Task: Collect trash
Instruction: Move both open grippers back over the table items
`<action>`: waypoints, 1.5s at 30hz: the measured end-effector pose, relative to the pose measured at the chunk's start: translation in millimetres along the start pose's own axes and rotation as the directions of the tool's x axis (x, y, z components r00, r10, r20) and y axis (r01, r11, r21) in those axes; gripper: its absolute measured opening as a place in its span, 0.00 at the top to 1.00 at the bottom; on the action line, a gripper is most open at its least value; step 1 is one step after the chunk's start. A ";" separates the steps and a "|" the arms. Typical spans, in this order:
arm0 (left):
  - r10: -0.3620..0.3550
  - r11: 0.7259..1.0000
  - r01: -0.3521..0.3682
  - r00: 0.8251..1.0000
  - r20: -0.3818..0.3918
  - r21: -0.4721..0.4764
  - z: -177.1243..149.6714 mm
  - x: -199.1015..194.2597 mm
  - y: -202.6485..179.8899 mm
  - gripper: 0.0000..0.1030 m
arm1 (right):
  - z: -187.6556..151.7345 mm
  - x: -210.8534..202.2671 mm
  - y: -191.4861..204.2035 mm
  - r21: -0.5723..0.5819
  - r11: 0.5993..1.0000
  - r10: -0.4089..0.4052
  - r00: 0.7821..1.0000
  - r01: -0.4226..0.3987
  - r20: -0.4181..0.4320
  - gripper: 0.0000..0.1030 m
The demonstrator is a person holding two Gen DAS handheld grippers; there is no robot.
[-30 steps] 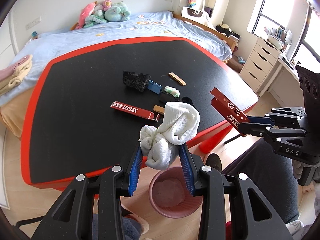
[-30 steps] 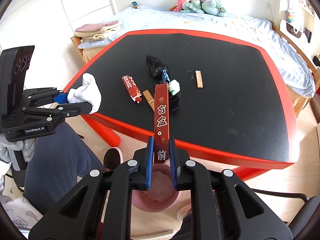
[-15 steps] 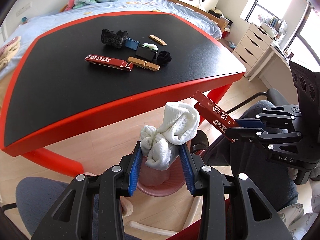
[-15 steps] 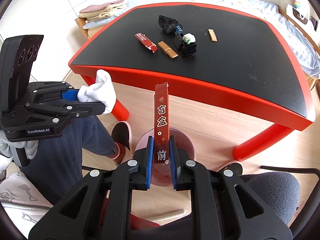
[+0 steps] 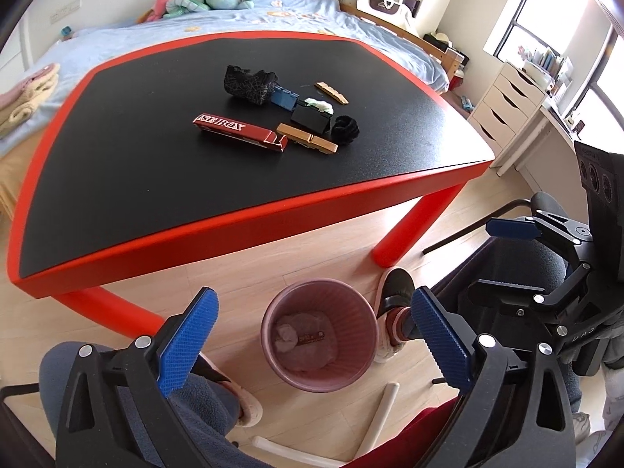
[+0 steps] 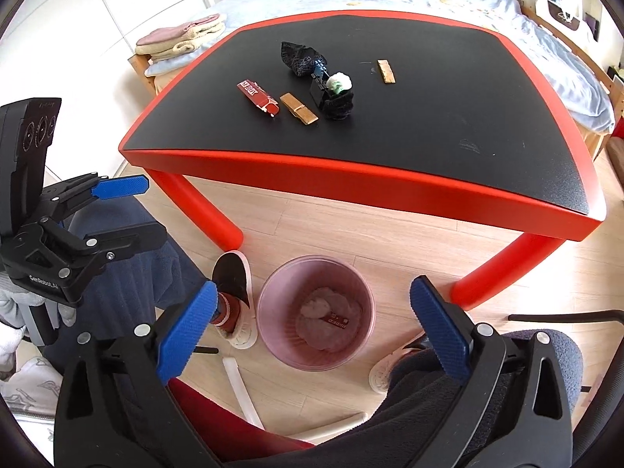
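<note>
left wrist view: the left gripper (image 5: 312,331) is held wide open above the pink bin (image 5: 319,335); a white cloth (image 5: 286,335) and red box (image 5: 311,337) are dimly seen inside.
right wrist view: the right gripper (image 6: 312,329) is likewise spread, nothing gripped; the bin's contents are blurred.

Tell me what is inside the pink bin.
The pink bin holds a crumpled white cloth with a small red box on top. Anything beneath the cloth is hidden.
</note>
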State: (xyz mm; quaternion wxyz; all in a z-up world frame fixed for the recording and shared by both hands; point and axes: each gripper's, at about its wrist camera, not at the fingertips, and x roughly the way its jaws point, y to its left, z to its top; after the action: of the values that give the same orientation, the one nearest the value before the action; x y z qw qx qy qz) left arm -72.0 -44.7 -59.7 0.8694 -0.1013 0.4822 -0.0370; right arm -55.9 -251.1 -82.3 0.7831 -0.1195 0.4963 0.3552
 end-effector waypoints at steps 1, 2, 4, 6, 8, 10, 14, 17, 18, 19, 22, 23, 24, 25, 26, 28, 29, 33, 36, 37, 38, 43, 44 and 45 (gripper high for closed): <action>0.001 1.000 -0.001 1.000 0.001 -0.004 0.0 -0.5 1.1 0.07 | 0.1 0.4 0.4 -0.001 1.000 0.000 1.000 0.000 -0.002 0.05; 0.002 1.000 -0.002 1.000 0.000 -0.007 0.1 -0.8 2.0 0.07 | 0.4 0.9 1.0 -0.003 1.000 -0.003 1.000 0.003 -0.004 0.04; 0.006 1.000 -0.006 1.000 -0.003 -0.014 0.5 -0.8 4.2 0.07 | -0.2 1.0 1.2 -0.005 1.000 -0.001 1.000 0.001 -0.005 0.04; 0.006 1.000 -0.006 1.000 -0.007 -0.022 1.2 -1.0 5.9 0.07 | 0.1 0.0 1.4 -0.002 1.000 0.001 1.000 -0.001 -0.003 0.04; 0.005 1.000 -0.006 1.000 -0.009 -0.026 1.7 -1.7 6.8 0.07 | 1.0 -0.3 1.9 -0.001 1.000 0.000 1.000 0.000 -0.002 0.04; 0.006 1.000 -0.006 1.000 -0.007 -0.029 2.6 -2.5 8.0 0.07 | 1.4 -0.4 2.4 -0.002 1.000 0.000 1.000 0.000 -0.002 0.04; 0.007 0.999 -0.007 1.000 -0.004 -0.031 5.4 -3.6 10.8 0.07 | 3.6 0.3 1.6 -0.003 1.000 0.001 1.000 -0.001 -0.001 0.04; 0.009 0.999 -0.009 1.000 0.001 -0.032 8.2 -5.9 12.8 0.07 | 6.8 -1.1 0.9 -0.005 1.000 0.002 1.000 -0.002 0.002 0.04; 0.009 0.999 -0.009 1.000 0.002 -0.033 9.3 -6.6 13.7 0.07 | 8.4 -1.9 0.6 -0.004 1.000 0.003 1.000 -0.003 0.004 0.04; 0.010 0.999 -0.010 1.000 0.005 -0.034 10.6 -7.6 14.6 0.07 | 10.4 -2.8 -0.1 -0.003 1.000 0.004 1.000 -0.004 0.006 0.04; 0.014 0.999 -0.014 1.000 0.017 -0.030 16.3 -11.6 17.5 0.07 | 17.4 -6.1 -1.9 -0.002 1.000 -0.001 1.000 0.001 0.016 0.04; 0.016 0.999 -0.015 1.000 0.022 -0.029 19.0 -13.1 19.0 0.07 | 20.1 -7.4 -2.7 -0.002 1.000 -0.002 1.000 0.002 0.021 0.04; 0.015 1.000 -0.014 0.999 0.028 -0.028 21.8 -15.0 20.2 0.07 | 22.9 -8.6 -3.5 -0.003 1.000 -0.004 1.000 0.004 0.026 0.04; 0.013 1.000 -0.012 0.999 0.034 -0.026 24.2 -16.5 21.4 0.07 | 26.0 -9.7 -3.9 -0.003 1.000 -0.008 0.999 0.008 0.031 0.04; 0.013 1.000 -0.012 0.999 0.039 -0.022 26.9 -17.7 22.4 0.07 | 29.1 -10.7 -4.4 -0.003 1.000 -0.008 0.999 0.008 0.035 0.04; 0.022 1.000 -0.021 0.999 0.048 -0.010 33.3 -20.0 23.9 0.07 | 36.5 -13.2 -5.4 -0.005 1.000 -0.010 0.999 0.011 0.046 0.04; 0.025 1.000 -0.024 0.998 0.054 -0.005 37.1 -21.8 24.3 0.07 | 41.1 -15.0 -5.7 -0.007 1.000 -0.011 0.998 0.012 0.054 0.04; 0.033 0.999 -0.034 0.997 0.074 0.016 54.9 -26.0 27.9 0.07 | 63.9 -22.5 -5.9 -0.027 1.000 -0.003 0.997 0.005 0.082 0.04; 0.042 0.998 -0.045 0.995 0.086 0.039 69.6 -26.1 31.4 0.07 | 85.1 -26.5 -6.2 -0.049 0.999 -0.013 0.994 0.018 0.105 0.04; 0.045 0.998 -0.049 0.995 0.088 0.047 74.1 -25.7 32.1 0.07 | 91.6 -27.1 -7.0 -0.054 0.998 -0.016 0.994 0.022 0.111 0.04; 0.045 0.997 -0.050 0.995 0.090 0.054 79.2 -24.6 33.8 0.07 | 98.7 -27.0 -8.7 -0.057 0.998 -0.017 0.993 0.023 0.115 0.04; 0.046 0.995 -0.054 0.995 0.089 0.087 102.0 -16.7 42.4 0.07 | 131.6 -18.2 -18.5 -0.060 0.998 -0.028 0.993 0.035 0.112 0.04; 0.043 0.994 -0.052 0.995 0.086 0.095 107.1 -14.4 44.3 0.07 | 137.1 -15.7 -21.0 -0.061 0.997 -0.033 0.993 0.040 0.110 0.04; 0.043 0.994 -0.051 0.996 0.083 0.100 112.6 -12.1 46.2 0.07 | 142.9 -12.7 -23.2 -0.063 0.997 -0.038 0.993 0.045 0.107 0.04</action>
State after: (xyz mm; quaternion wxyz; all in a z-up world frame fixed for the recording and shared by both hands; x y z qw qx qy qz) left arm 15.3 18.2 -1.5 0.8929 -0.0467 0.4463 -0.0370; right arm 55.5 -196.2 -6.8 0.8113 -0.1366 0.4394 0.3607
